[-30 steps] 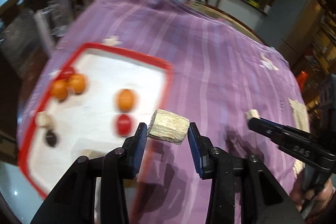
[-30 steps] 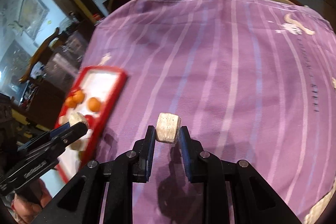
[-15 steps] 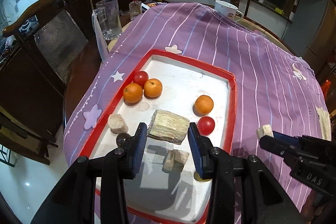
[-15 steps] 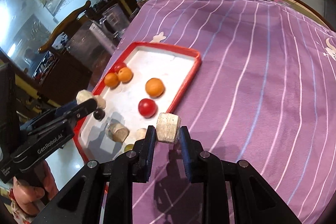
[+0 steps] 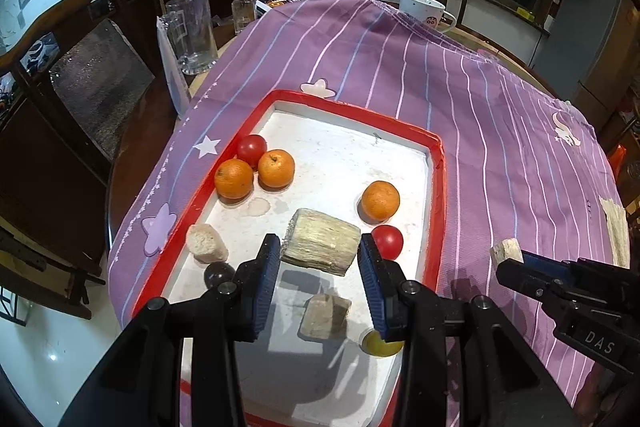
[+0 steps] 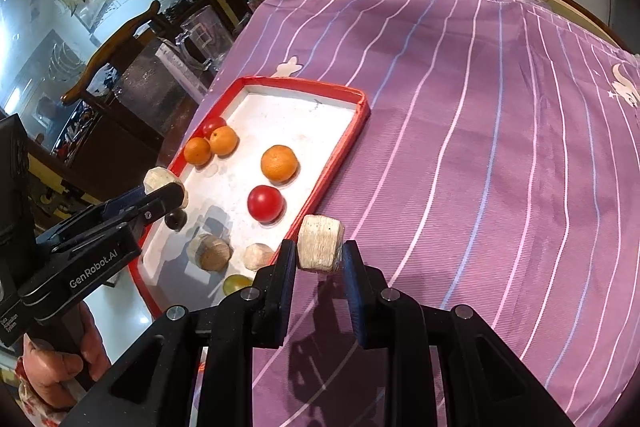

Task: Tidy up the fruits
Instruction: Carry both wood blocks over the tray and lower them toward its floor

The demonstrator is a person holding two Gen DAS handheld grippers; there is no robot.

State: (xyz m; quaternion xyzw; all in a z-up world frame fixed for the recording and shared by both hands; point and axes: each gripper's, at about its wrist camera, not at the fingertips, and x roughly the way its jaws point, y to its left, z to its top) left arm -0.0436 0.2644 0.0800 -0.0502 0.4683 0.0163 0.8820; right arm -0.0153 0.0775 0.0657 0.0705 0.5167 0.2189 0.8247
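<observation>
A red-rimmed white tray lies on the purple striped cloth. In it sit three oranges, two red tomatoes, a dark round fruit, a yellow-green fruit and two pale cut chunks. My left gripper is shut on a large pale fibrous chunk, held above the tray's near half. My right gripper is shut on a smaller pale chunk, over the cloth just right of the tray's red rim.
A white mug stands at the table's far edge. A glass mug and a small bottle stand far left, beside a wooden chair. A pale strip lies on the cloth at right. A hand holds the left gripper.
Both grippers swung left across the cloth, so the tray now lies under the left one and beside the right one. Each still grips its chunk.
</observation>
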